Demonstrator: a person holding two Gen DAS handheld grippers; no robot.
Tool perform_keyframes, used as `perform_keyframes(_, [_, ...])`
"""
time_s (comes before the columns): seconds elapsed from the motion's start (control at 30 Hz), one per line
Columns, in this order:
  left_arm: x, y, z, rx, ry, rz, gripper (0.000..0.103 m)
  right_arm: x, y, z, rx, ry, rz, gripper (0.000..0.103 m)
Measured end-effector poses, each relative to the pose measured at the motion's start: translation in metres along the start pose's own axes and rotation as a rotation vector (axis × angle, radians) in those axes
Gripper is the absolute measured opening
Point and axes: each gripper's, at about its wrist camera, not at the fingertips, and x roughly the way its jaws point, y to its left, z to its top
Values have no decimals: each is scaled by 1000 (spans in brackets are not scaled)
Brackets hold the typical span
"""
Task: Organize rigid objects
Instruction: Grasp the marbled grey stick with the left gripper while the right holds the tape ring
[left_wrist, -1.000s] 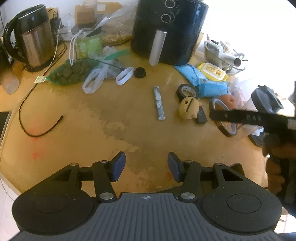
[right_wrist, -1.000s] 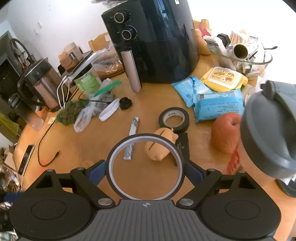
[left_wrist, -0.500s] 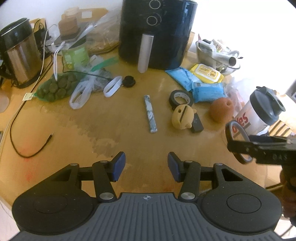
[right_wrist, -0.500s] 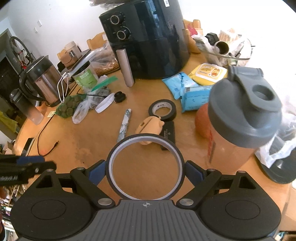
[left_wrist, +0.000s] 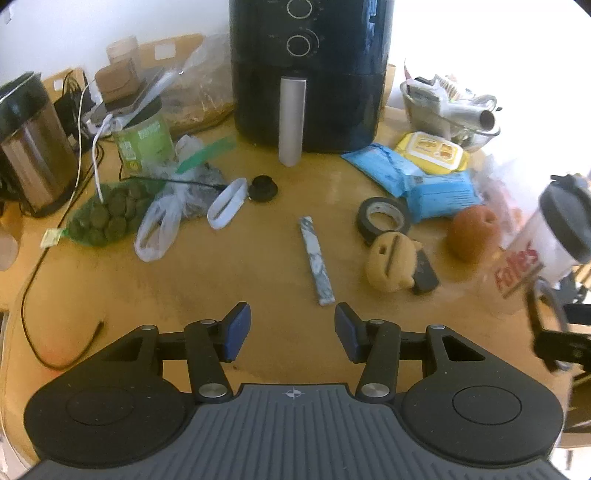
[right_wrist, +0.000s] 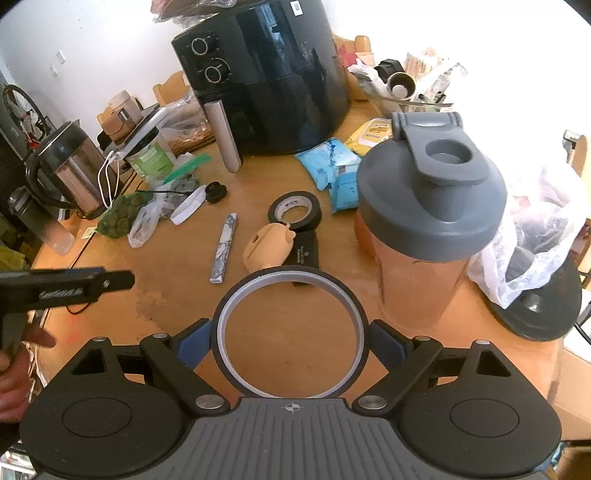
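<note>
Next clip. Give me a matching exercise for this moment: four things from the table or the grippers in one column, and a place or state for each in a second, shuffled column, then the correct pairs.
Things
1. tape ring
2. left gripper
3. black tape roll
4. shaker bottle

Places or states
A. lying flat on the table near the tan pig-shaped toy
B. standing upright with a grey lid
C. clamped between the blue pads of the right gripper
D. jaws apart, nothing between them

Pairs: 1-C, 2-D, 3-A, 4-B
</note>
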Motion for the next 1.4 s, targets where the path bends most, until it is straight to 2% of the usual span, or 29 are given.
perform_keyframes(0.17, [23, -3, 9, 37, 8, 3, 50, -4, -4, -3, 12, -8, -12, 91])
perform_keyframes(0.33, [48, -9, 13, 71, 19, 55, 50, -6, -9, -6, 39, -12, -24, 91])
perform_keyframes(0.6, [93, -14, 25, 86, 70, -3, 50, -9, -14, -17, 80, -8, -42, 91])
perform_keyframes(1.0, [141, -23, 37, 83, 116, 2, 49, -20, -32, -33, 163, -11, -95, 91])
perform_keyframes(1.07, [143, -23, 37, 85, 108, -6, 44, -22, -34, -34, 171, -12, -100, 91])
perform_keyframes(1.17, [143, -22, 37, 79, 98, -20, 30, -25, -35, -37, 175, -15, -104, 91])
perform_keyframes(1.23, [142, -22, 38, 82, 98, -17, 16, -26, -36, -38, 178, -16, -105, 91])
perform_keyframes(1.4, [141, -17, 40, 61, 111, -41, 16, -28, -36, -40, 178, -17, -103, 91])
